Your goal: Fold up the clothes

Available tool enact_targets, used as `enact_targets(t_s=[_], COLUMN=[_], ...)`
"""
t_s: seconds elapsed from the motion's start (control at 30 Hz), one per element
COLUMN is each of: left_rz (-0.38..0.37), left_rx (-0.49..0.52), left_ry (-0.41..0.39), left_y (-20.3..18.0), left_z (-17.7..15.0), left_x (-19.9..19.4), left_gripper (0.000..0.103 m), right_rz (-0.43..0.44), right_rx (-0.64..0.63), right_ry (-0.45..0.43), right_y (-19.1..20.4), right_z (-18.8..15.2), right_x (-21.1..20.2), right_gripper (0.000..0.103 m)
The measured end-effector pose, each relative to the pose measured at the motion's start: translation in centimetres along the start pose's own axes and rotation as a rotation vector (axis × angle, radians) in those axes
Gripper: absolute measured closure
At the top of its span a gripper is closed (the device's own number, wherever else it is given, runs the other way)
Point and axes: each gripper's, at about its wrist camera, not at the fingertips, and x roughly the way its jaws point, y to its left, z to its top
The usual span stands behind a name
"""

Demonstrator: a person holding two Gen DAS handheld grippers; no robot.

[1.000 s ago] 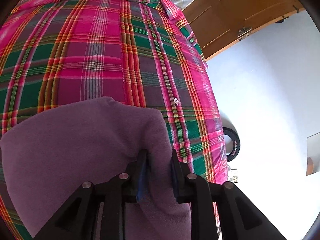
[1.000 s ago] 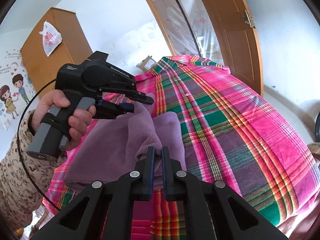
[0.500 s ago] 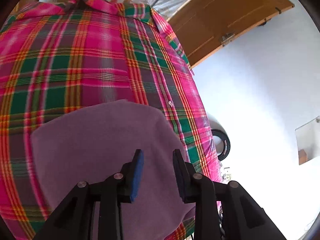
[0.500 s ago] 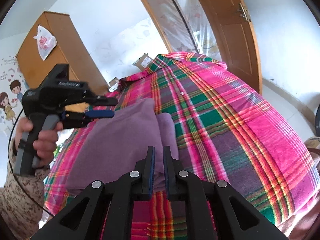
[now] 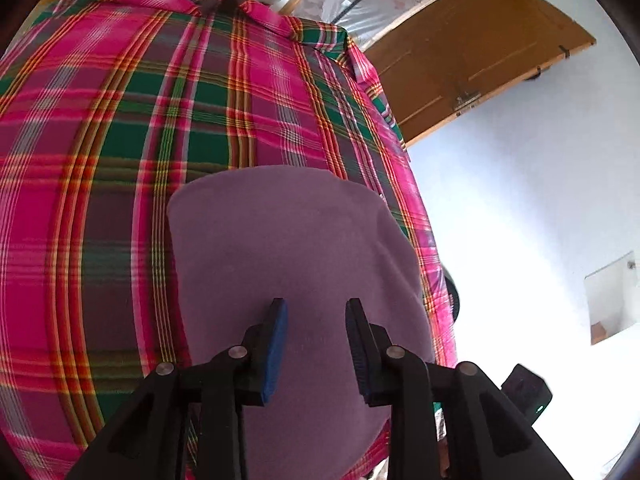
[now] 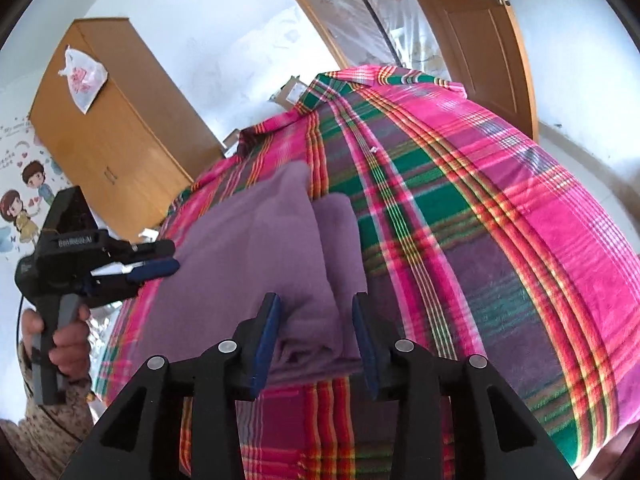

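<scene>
Purple garment (image 6: 256,264): folded fleece-like cloth, lying flat on the plaid bedspread (image 6: 480,240) near the bed's near edge. Long axis runs from near to far, away from both cameras. In the right wrist view the far end narrows toward the bed's far left corner; a second, narrower folded layer lies along its right side, and the near end shows stacked fold edges. In the left wrist view the same garment (image 5: 288,264) reads as one smooth rounded panel, no layers visible, its far edge straight across the plaid.

Right tongs (image 6: 316,320): apart, blue pads either side of the garment's near end, nothing clamped; whether the pads touch the cloth cannot be told.

Left tongs (image 5: 316,332): apart, poised over the near part of the garment, holding nothing. Seen from the side in the right wrist view (image 6: 160,264), at the garment's left edge, tips just beside the cloth, the black body gripped by a hand (image 6: 68,344) with a floral sleeve (image 6: 44,432) below.

Bedspread: pink, green and orange plaid, covering the bed.

Right wrist view only: wooden wardrobe (image 6: 108,136) at far left with a plastic bag (image 6: 84,76) on top, cartoon wall stickers (image 6: 24,196), door frame with plastic sheeting.

Left wrist view only: open wooden door (image 5: 472,60) at far right, white floor (image 5: 520,220), boxes beyond the far edge of the bed.
</scene>
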Motion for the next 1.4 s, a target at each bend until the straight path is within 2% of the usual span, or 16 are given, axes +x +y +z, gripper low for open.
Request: enact_targets(t_s=[0.03,0.07,0.17,0.3,0.4,0.57,0.63,0.8,0.87,1.1,1.17,1.23,1.33,1.37,1.4], left_rz=[-0.001,-0.005,-0.013,-0.031,-0.042,-0.049,-0.042,-0.034,-0.033,-0.037,-0.041,-0.044,-0.047,-0.049,-0.049], left_rx=[0.000,-0.003,-0.003,-0.016,-0.013,-0.002,0.004,0.011,0.018,0.021,0.016,0.015,0.012,0.010,0.008], left_ry=[0.000,0.000,0.008,0.007,0.013,0.013,0.014,0.011,0.010,0.010,0.013,0.014,0.017,0.018,0.019], left_y=[0.0,0.1,0.4,0.5,0.6,0.5,0.5,0.5,0.4,0.5,0.6,0.7,0.8,0.8,0.9], left_z=[0.0,0.0,-0.1,-0.3,-0.3,-0.8,-0.8,-0.8,-0.9,-1.1,-1.0,-1.0,-1.0,-1.0,-0.9], left_x=[0.0,-0.1,-0.2,-0.3,-0.1,-0.4,-0.4,-0.4,-0.4,-0.4,-0.4,-0.4,-0.4,-0.3,-0.4], left_gripper=[0.073,0.073,0.073,0.073,0.073,0.073,0.073,0.073,0.073,0.073,0.073,0.073,0.073,0.073,0.073], right_rz=[-0.016,-0.033,-0.023,0.026,0.012,-0.050,-0.045,-0.019,-0.009,0.042,0.079,0.055,0.083,0.093,0.104], right_rx=[-0.017,-0.042,-0.065,-0.024,-0.019,-0.005,-0.031,-0.060,-0.062,-0.054,-0.049,-0.050,-0.034,-0.029,-0.024], right_ry=[-0.005,-0.012,-0.016,-0.049,-0.091,0.013,0.005,-0.055,-0.052,0.060,0.101,0.137,0.148,0.145,0.142], right_y=[0.2,0.4,0.4,0.3,0.1,-0.8,-0.4,0.1,0.0,-0.5,-0.6,-0.5,-0.7,-0.7,-0.7], right_z=[-0.2,-0.5,-1.2,-0.9,-0.7,-1.8,-1.2,1.2,2.8,6.9,7.8,8.5,9.0,9.1,9.2], right_x=[-0.1,-0.3,-0.9,-2.1,-3.1,-0.5,-0.8,-1.9,-1.0,4.5,6.1,7.6,8.3,8.3,8.4], right_gripper=[0.083,0.089,0.093,0.093,0.094,0.094,0.094,0.088,0.078,0.076,0.076,0.075,0.075,0.077,0.084])
